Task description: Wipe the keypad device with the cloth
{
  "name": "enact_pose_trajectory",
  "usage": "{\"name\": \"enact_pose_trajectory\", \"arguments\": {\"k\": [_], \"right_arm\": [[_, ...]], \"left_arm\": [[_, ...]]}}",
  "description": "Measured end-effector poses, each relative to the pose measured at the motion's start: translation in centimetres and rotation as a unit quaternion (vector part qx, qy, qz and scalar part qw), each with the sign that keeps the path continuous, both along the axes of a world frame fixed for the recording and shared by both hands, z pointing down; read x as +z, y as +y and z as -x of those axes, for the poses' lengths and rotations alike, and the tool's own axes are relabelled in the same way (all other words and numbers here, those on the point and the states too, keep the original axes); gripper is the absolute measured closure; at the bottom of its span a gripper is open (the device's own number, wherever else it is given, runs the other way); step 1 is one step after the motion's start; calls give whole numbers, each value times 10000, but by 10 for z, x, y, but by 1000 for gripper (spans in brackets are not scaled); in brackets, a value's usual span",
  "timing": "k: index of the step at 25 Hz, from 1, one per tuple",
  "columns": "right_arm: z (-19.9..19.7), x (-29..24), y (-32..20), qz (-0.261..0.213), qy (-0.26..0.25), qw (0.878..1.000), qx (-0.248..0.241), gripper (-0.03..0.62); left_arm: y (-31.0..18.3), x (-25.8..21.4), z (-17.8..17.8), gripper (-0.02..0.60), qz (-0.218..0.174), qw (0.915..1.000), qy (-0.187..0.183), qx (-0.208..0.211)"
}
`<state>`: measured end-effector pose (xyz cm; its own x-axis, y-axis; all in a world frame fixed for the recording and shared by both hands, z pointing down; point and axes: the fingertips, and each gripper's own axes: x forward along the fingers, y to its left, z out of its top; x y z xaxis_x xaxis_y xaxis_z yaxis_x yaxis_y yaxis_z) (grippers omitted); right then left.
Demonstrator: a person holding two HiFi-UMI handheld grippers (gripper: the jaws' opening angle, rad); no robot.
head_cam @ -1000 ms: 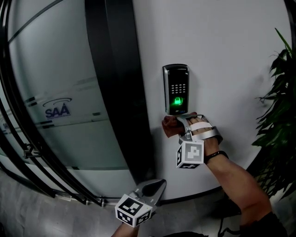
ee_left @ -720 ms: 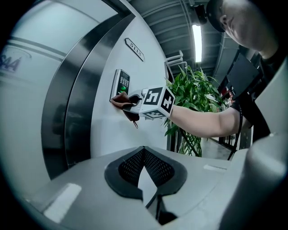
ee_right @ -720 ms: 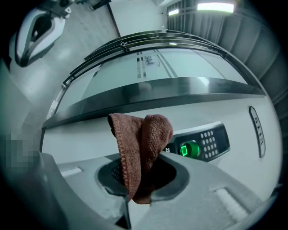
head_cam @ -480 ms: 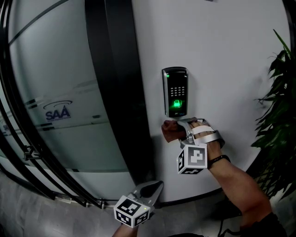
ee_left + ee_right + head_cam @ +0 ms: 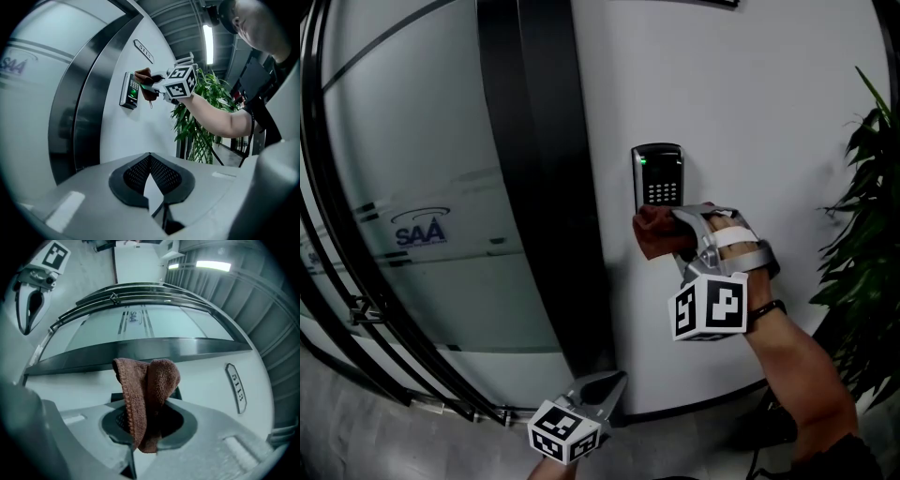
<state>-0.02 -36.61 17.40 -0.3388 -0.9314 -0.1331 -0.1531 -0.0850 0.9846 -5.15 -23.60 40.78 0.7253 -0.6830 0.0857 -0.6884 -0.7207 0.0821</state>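
Left claw: left gripper (image 5: 614,382) low down near the floor, closest to the person and well apart from the job; jaws pressed together at the tips, nothing between them.
Right claw: right gripper (image 5: 686,239) up at the wall, by far the nearer one to the keypad; jaws pinching the cloth, with the person's hand (image 5: 727,246) strapped in behind.
Cloth: brown cloth (image 5: 654,236) bunched in a fold and sticking out past the jaw tips; in the right gripper view, two soft flaps standing up from between the pads.
Where the thing is: keypad device (image 5: 658,175) fixed on the white wall (image 5: 769,112), straight ahead of the right claw and a little upward.
Touching or not: cloth laid over the bottom part of the device and looking pressed on it; too bunched to tell how much of it lies flat.
Long side: tall and thin, running up and down the wall; keys (image 5: 661,192) and a small green light (image 5: 643,160) showing above the cloth, bottom part hidden.
Next move, a guess: most likely a rub upward along the tall side, over the keys.
Watch out: hard jaw tips just behind the cloth; only the soft part should meet the keys.
Farther off: dark door frame (image 5: 544,187) and glass door (image 5: 412,234) to the left, green plant (image 5: 862,234) to the right.
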Motion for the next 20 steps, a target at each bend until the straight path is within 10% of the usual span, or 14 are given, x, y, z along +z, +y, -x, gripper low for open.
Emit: {"name": "enact_pose_trajectory", "arguments": {"k": [10,20], "right_arm": [[11,-75,-25,-1133,226,9930,247,540],[16,-84,-47,-1102,252,9928,384,540]], "left_arm": [[4,5,-6,565,23,10000,-5,86],[6,4,-1,565,21,10000,54,36]]}}
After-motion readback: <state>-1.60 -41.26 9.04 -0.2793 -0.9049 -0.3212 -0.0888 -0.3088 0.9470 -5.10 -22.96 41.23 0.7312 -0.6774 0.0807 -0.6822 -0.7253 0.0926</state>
